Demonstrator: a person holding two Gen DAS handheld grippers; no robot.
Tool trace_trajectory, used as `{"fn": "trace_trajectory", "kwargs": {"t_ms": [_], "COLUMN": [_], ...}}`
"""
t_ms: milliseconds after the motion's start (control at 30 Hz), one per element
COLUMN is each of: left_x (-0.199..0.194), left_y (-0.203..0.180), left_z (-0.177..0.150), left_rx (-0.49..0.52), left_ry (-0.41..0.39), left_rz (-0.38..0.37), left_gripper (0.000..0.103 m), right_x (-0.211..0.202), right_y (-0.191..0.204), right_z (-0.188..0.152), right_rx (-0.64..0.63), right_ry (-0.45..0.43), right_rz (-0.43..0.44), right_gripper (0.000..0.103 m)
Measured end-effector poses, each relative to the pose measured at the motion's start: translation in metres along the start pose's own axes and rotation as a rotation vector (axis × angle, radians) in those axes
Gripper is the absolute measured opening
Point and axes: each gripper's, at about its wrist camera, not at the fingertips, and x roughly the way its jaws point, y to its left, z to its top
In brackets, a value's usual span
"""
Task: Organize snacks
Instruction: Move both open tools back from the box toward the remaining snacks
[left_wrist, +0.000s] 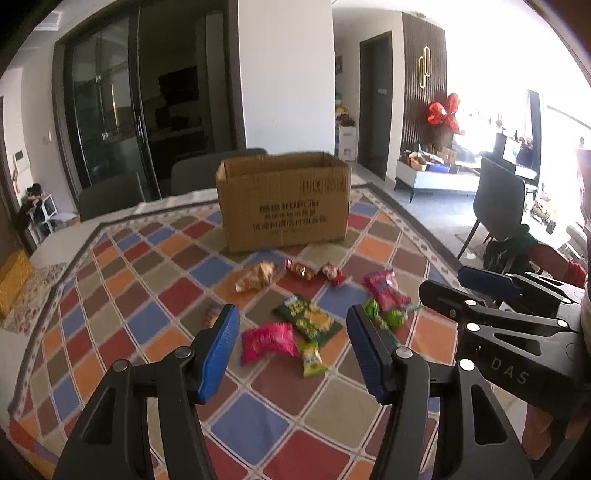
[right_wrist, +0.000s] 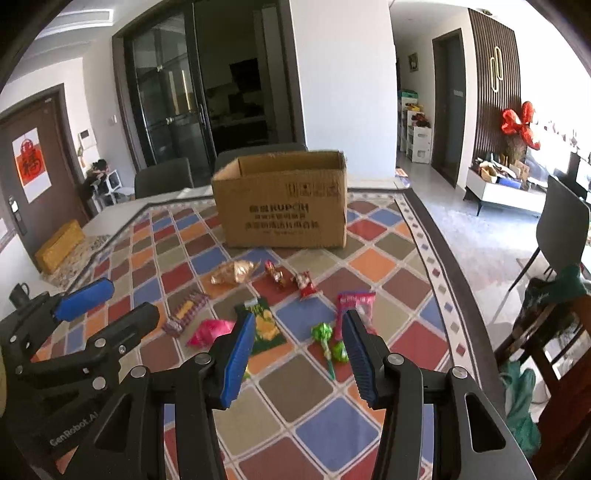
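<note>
Several snack packs lie on a checkered tablecloth (left_wrist: 147, 295) before an open cardboard box (left_wrist: 284, 201), which also shows in the right wrist view (right_wrist: 284, 206). A pink bag (left_wrist: 267, 341) and a green pack (left_wrist: 310, 319) lie between the fingers of my open, empty left gripper (left_wrist: 291, 350). A green lollipop (right_wrist: 325, 343) lies between the fingers of my open, empty right gripper (right_wrist: 301, 354). A second pink bag (right_wrist: 354, 306), a gold pack (right_wrist: 232, 273) and red candies (right_wrist: 304, 284) lie farther off. Both grippers hover above the table.
Grey chairs (right_wrist: 166, 177) stand behind the table. A dark chair (right_wrist: 561, 229) and a wooden chair with green cloth (right_wrist: 546, 332) stand at the right. A yellow box (right_wrist: 59, 245) lies at the left table edge. The left gripper shows in the right wrist view (right_wrist: 107, 302).
</note>
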Motion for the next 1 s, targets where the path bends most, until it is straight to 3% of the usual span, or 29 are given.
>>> {"fn": "trace_trajectory", "kwargs": {"t_ms": [500, 1000], "left_x": [0.04, 0.097], "left_y": [-0.015, -0.025], "left_z": [-0.044, -0.057], "left_rx": [-0.031, -0.057], "left_ry": [0.061, 0.163], "left_rz": [0.008, 0.016], "left_gripper": [0.06, 0.051], "right_x": [0.037, 0.082], "right_y": [-0.013, -0.033], "right_z": [-0.052, -0.062], "right_rx": [-0.015, 0.028], "right_ry": [0.058, 0.097], "right_rz": [-0.059, -0.079], "right_gripper": [0.05, 0.05]}}
